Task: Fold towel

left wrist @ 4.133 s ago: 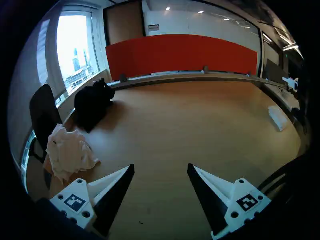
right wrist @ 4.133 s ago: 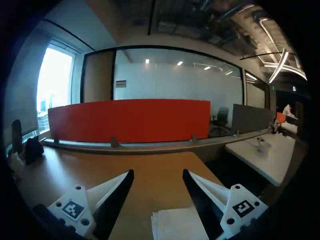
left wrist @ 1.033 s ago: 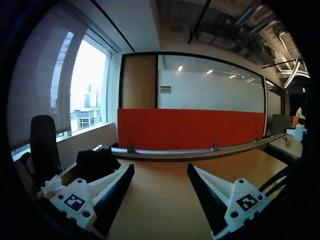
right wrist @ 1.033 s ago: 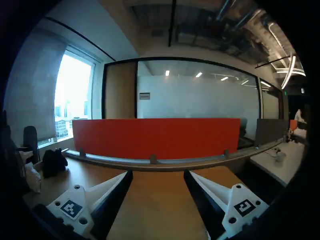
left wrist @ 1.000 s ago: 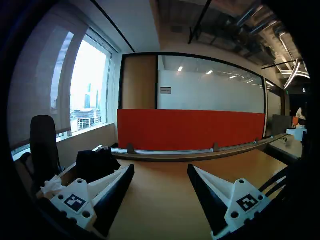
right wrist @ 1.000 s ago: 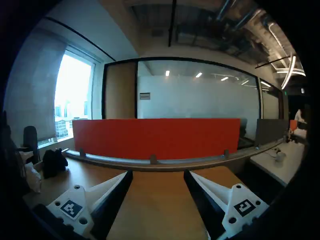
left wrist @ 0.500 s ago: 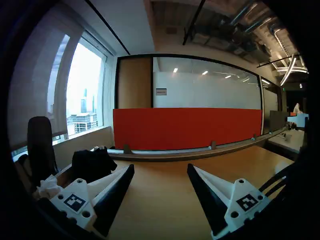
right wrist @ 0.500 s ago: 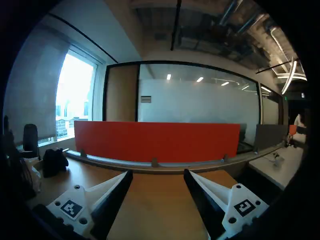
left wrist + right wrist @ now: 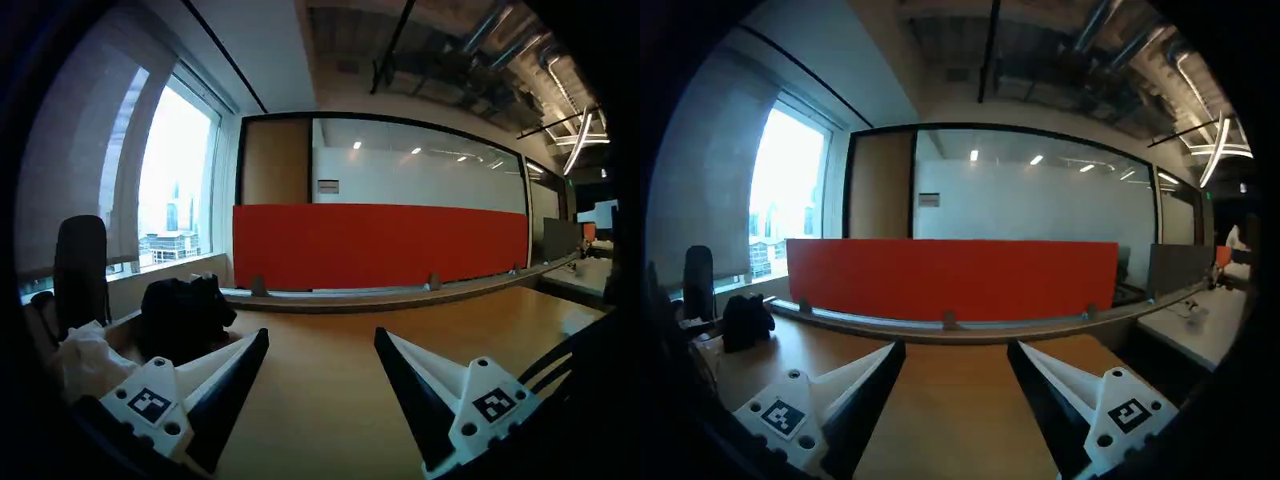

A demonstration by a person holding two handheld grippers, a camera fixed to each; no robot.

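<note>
both grippers, left and right, are hovering wide open and empty-handed, crumpled towel sitting lower left by the table edge

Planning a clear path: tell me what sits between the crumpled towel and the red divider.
A black bag sits on the table between the towel and the red divider, seen in the left gripper view.

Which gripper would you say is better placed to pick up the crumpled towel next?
Probably the left gripper: it is open, and the crumpled white towel lies close beside one of its fingers, next to the black bag. The right gripper is open too, but sees that bag small and far off.
</note>
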